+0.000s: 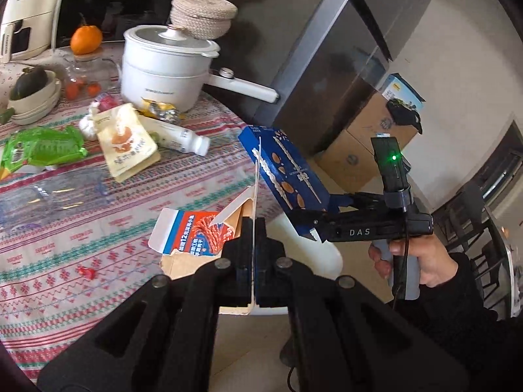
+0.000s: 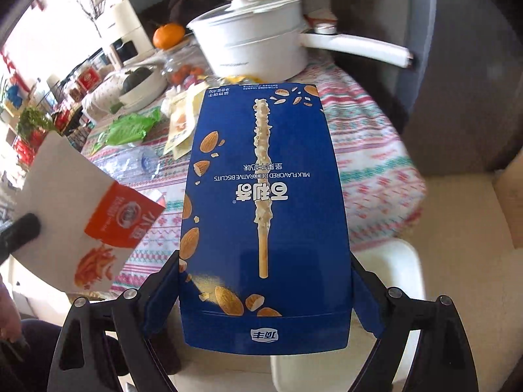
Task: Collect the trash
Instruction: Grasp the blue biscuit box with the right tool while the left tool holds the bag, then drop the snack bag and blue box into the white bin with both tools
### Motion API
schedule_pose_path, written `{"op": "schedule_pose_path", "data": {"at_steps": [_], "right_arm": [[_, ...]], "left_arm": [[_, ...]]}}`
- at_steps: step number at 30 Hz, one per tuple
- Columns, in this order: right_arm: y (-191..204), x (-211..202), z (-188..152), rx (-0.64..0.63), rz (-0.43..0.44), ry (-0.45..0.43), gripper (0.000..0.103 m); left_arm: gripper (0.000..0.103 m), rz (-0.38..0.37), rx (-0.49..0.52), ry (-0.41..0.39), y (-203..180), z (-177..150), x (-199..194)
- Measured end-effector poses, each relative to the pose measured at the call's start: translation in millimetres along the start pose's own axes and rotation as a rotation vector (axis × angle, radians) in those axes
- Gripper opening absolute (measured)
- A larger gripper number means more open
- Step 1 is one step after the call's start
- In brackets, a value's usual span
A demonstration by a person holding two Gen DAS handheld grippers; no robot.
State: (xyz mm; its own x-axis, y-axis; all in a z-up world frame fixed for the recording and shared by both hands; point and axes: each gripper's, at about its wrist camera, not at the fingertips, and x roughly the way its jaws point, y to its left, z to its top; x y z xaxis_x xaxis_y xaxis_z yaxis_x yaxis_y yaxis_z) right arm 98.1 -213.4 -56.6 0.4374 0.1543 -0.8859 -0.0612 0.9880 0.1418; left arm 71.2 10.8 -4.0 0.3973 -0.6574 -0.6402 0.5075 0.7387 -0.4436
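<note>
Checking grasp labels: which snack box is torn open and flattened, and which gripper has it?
The red-and-white snack box, clamped edge-on in the left gripper. The blue biscuit box in the right gripper keeps its box shape.

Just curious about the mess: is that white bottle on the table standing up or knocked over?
Knocked over. The white bottle lies on its side on the patterned tablecloth, cap end pointing toward the table's edge.

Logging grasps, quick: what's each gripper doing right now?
Left gripper: shut on flattened orange snack box.
Right gripper: shut on blue biscuit box.
</note>
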Motion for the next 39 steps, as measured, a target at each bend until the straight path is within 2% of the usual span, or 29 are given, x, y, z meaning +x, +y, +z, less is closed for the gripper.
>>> {"op": "schedule_pose_path", "data": {"at_steps": [9,14,20,26,29,31,32,34,39], "right_arm": [[-79.9,-36.0,-39.6,0.112,-0.077,-0.035,0.092],[-117.7,-46.4,-62.5,0.178,-0.112,-0.030,0.092],[-146.2,-46.8,-79.4,0.210,-0.137,-0.006,0.092],[-151.7,-36.4,-86.9,0.199,-0.122,0.055,0.092],[-149.4,-29.8,-90.7,0.178,-0.112,0.088,0.092],[-146.7,-26.1,-93.8,0.163,-0.108,0.103,0.092],[-145.5,-24.5,-95.0,0.155,-0.107,0.110,0.092],[-144.8,-21.7,-97.7,0.146,-0.105,0.122,0.092],[-140.5,-18.6,-100.9,0.135,-0.107,0.137,0.092]], "left_arm": [[0.001,-0.191,0.042,0.125,-68.6,-10.3,77.7],[0.001,-0.254,0.016,0.160,-87.1,-16.4,116.2],[0.001,-0.199,0.049,0.206,-90.8,-31.2,160.8],[0.005,-0.147,0.077,0.228,-84.9,-43.2,186.8],[0.013,-0.089,0.089,0.228,-81.3,-44.8,190.6],[0.029,-0.055,0.101,0.222,-79.6,-44.6,187.3],[0.032,-0.044,0.105,0.217,-78.1,-44.5,185.9],[0.046,-0.024,0.110,0.215,-75.5,-44.6,181.5],[0.059,0.010,0.122,0.224,-68.3,-44.6,176.2]]}}
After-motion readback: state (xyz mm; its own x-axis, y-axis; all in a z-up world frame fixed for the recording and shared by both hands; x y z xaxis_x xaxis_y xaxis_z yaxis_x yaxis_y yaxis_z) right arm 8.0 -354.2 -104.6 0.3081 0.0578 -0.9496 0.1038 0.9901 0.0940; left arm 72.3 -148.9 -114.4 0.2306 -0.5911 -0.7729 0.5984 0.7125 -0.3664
